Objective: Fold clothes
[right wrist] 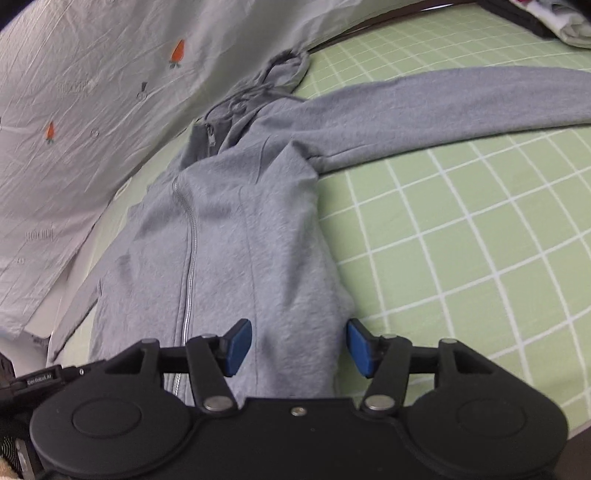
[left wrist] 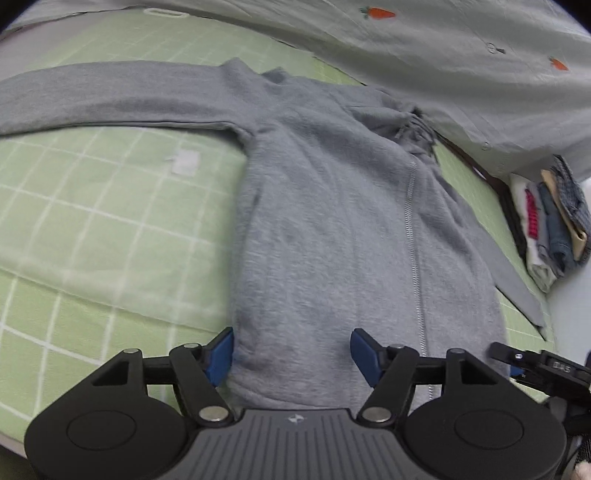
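Evidently both grippers, left gripper [left wrist: 291, 354] and right gripper [right wrist: 299, 347], hold jaws spread astride the grey hoodie [left wrist: 332, 229]'s hem corners, ready to pinch.

One grey hoodie [left wrist: 332, 229]; two grippers [left wrist: 291, 354]

A green bedsheet [left wrist: 92, 221] with a white grid covers the bed, a pale grey cloth [left wrist: 461, 55] printed with small orange carrots [left wrist: 380, 13] fills the upper right of the left view, and a white patch [left wrist: 186, 160] lies on the sheet at centre left.
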A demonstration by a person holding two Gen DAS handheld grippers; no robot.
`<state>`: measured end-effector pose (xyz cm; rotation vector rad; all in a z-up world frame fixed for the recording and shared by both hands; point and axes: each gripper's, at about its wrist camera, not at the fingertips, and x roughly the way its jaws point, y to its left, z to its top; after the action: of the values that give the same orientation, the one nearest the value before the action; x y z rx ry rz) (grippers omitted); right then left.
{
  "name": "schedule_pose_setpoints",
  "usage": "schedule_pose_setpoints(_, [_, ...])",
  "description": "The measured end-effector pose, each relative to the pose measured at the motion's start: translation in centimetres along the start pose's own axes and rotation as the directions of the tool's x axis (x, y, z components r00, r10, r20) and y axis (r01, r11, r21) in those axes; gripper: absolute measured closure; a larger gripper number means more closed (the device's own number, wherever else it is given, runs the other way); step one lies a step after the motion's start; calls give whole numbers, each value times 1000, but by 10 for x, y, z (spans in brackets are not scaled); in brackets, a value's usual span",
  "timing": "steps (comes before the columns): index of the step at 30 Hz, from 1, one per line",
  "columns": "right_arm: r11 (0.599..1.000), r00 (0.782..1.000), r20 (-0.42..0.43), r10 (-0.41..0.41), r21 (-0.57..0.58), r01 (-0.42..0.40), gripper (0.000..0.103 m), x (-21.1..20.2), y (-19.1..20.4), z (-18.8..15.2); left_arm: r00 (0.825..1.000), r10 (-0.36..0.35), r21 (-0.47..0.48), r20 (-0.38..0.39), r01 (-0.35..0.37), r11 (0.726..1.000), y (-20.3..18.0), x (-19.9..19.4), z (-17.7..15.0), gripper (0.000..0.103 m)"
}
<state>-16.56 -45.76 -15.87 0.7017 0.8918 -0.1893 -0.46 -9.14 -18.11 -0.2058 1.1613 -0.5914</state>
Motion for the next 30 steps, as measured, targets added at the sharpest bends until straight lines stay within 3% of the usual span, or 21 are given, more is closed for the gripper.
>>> schedule_pose_setpoints(1, [1000,1000,-11,2,-16,-2,46,2,2,0,1000,-6,3,-7,6,1000,-1,2,0,53])
schedule_pose_setpoints(2, [1000,1000,-24,7,-28,-8,48,5,3,0,1000,-13,7,-14,13,1000,-3,4,0,82])
schedule_pose_setpoints(3, [999,999,-44,24,-31,-26,61,7,3,1,999,-27,2,-19,27,1000,-4,4,0,88])
schedule_pose_setpoints(4, [997,995,-55,79,21,-78,87,6,-2,3,998,-66,-27,-17,66,997,-2,1,1,90])
schedule_pose_setpoints(6, [969,977,-61,204,151,-193,93,3,-14,8,981,-193,-117,17,194,974,3,-14,5,91])
schedule_pose_setpoints(7, [923,952,-22,307,250,-292,94,-3,-24,9,953,-296,-196,69,304,932,11,-24,7,92])
schedule_pose_setpoints(9, [770,870,110,480,422,-478,94,-14,-47,7,876,-438,-314,203,482,818,27,-42,7,90])
schedule_pose_setpoints(10, [724,856,153,494,473,-503,94,-17,-57,5,878,-416,-336,237,476,812,33,-48,6,88])
schedule_pose_setpoints(11, [687,850,188,492,516,-512,94,-19,-67,3,907,-353,-334,229,414,847,35,-51,6,81])
schedule_pose_setpoints(12, [723,883,156,442,520,-454,91,-18,-73,2,944,-274,-300,182,319,899,34,-50,6,77])
schedule_pose_setpoints(13, [772,920,109,377,512,-377,81,-16,-78,1,972,-202,-266,118,227,937,32,-44,5,77])
schedule_pose_setpoints(15, [846,966,11,260,479,-233,77,-11,-80,-2,995,-102,-224,14,103,969,29,-33,1,75])
schedule_pose_setpoints(17, [860,971,-10,237,468,-205,74,-12,-79,-7,996,-83,-206,-31,75,976,26,-26,-5,66])
schedule_pose_setpoints(19, [865,971,-9,238,456,-207,57,-14,-77,-10,996,-81,-202,-44,71,977,23,-23,-9,52])
schedule_pose_setpoints(20, [869,971,-11,237,449,-207,57,-14,-76,-11,996,-73,-193,-55,61,979,21,-21,-9,47])
schedule_pose_setpoints(23, [872,968,-17,252,437,-219,58,-13,-73,-12,995,-50,-154,-84,36,987,14,-13,-11,45])
schedule_pose_setpoints(25, [869,961,-15,276,432,-242,61,-14,-71,-13,995,-56,-131,-88,44,990,9,-9,-11,49])
schedule_pose_setpoints(26, [867,958,-14,287,430,-254,67,-14,-70,-13,994,-70,-127,-86,58,990,8,-9,-11,80])
schedule_pose_setpoints(27, [864,954,-13,299,427,-265,89,-14,-69,-14,992,-96,-135,-83,84,987,8,-11,-11,89])
schedule_pose_setpoints(28, [862,950,-12,311,425,-277,95,-14,-68,-14,989,-124,-144,-78,112,983,8,-14,-10,90])
schedule_pose_setpoints(30, [842,940,11,342,440,-312,95,-18,-68,-15,983,-176,-170,-58,164,972,10,-22,-8,89])
